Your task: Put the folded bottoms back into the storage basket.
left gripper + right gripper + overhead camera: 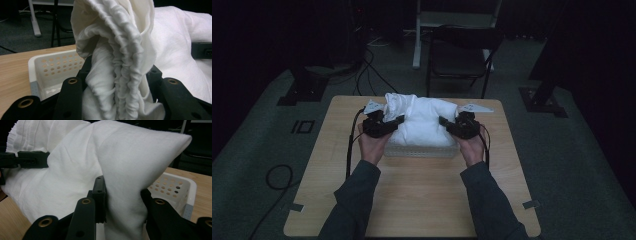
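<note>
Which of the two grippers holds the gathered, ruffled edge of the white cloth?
The left gripper. Its jaws pinch the puckered hem of the white cloth, while the right gripper pinches a smooth fold over the white basket.

Person's forearms in dark grey-green long sleeves (354, 200). Left gripper (398, 120) and right gripper (443, 121): black bodies, black jaws with brass-ringed screw holes, grey three-cornered top plates, black cables trailing across the table (412, 200).

We reach both grey-sleeved forearms in from six o'clock. Our left black two-jaw hand-held gripper (393, 123) points toward three o'clock, jaws clamped shut. Our right black two-jaw hand-held gripper (447, 123) points toward nine o'clock, jaws likewise clamped.
</note>
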`<action>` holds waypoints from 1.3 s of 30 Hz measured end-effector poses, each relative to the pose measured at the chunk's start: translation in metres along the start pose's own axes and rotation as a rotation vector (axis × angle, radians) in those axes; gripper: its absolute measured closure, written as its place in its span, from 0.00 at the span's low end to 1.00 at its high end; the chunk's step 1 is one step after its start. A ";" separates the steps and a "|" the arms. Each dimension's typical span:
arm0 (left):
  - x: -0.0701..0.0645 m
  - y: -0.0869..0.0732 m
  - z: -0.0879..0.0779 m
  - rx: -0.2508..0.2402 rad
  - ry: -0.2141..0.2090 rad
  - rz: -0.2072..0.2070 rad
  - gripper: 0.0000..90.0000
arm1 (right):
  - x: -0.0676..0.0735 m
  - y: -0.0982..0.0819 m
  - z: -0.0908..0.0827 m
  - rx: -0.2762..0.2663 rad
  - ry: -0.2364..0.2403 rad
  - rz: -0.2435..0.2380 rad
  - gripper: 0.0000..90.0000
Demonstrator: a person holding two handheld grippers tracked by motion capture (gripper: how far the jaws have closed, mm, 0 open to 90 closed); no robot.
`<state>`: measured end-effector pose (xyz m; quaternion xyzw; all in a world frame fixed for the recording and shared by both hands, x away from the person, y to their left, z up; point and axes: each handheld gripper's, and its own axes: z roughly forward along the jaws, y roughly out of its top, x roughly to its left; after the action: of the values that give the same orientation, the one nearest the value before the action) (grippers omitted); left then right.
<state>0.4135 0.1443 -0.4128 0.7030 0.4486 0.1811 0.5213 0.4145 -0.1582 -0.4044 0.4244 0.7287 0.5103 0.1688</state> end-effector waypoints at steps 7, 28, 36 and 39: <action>0.006 -0.001 0.005 0.003 -0.010 -0.005 0.62 | -0.003 0.001 0.005 0.005 -0.007 -0.005 0.78; 0.018 0.003 0.024 0.027 -0.004 -0.017 0.62 | -0.014 0.001 0.022 0.015 -0.021 0.025 0.78; 0.025 0.002 0.028 0.033 0.000 -0.033 0.62 | -0.014 0.003 0.029 0.026 -0.033 0.016 0.78; 0.026 0.002 0.030 0.036 0.003 -0.045 0.62 | -0.013 0.005 0.031 0.027 -0.036 0.011 0.78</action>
<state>0.4497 0.1490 -0.4286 0.7018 0.4682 0.1622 0.5119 0.4455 -0.1493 -0.4157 0.4400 0.7300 0.4934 0.1733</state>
